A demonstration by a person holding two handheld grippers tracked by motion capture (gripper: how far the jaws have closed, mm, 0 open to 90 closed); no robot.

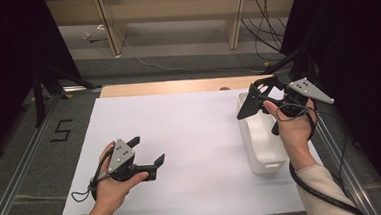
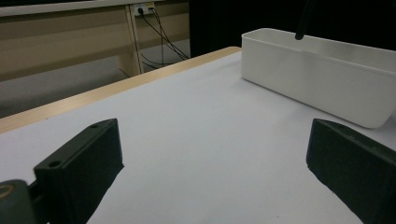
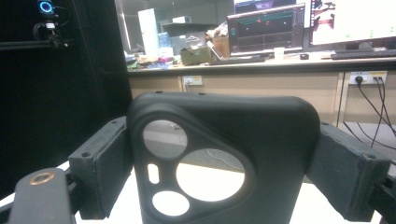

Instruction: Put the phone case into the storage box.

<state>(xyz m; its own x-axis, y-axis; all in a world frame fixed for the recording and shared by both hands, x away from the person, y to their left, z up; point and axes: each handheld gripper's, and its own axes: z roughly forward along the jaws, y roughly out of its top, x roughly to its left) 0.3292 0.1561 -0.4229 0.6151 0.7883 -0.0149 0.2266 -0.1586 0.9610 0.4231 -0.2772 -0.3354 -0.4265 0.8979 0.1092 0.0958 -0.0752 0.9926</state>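
Observation:
My right gripper (image 1: pixel 267 97) hovers over the far end of a white plastic bin (image 1: pixel 249 136), shut on a black phone case (image 1: pixel 248 105). In the right gripper view the phone case (image 3: pixel 224 116) stands upright with its camera cut-outs facing me, clamped by its two sides in my right gripper (image 3: pixel 219 172). My left gripper (image 1: pixel 148 150) is held low over the white sheet (image 1: pixel 190 137) at the front left, open. In the left gripper view its jaws stand wide apart around bare sheet at my left gripper (image 2: pixel 210 163), and the bin (image 2: pixel 317 79) lies ahead to the right.
The white sheet covers a wooden table whose far edge (image 1: pixel 177 86) shows. A black "5" mark (image 1: pixel 61 130) sits left of the sheet, metal rails run along both sides, and cables (image 1: pixel 266 27) lie beyond. A desk with monitors (image 3: pixel 266 30) stands in the background.

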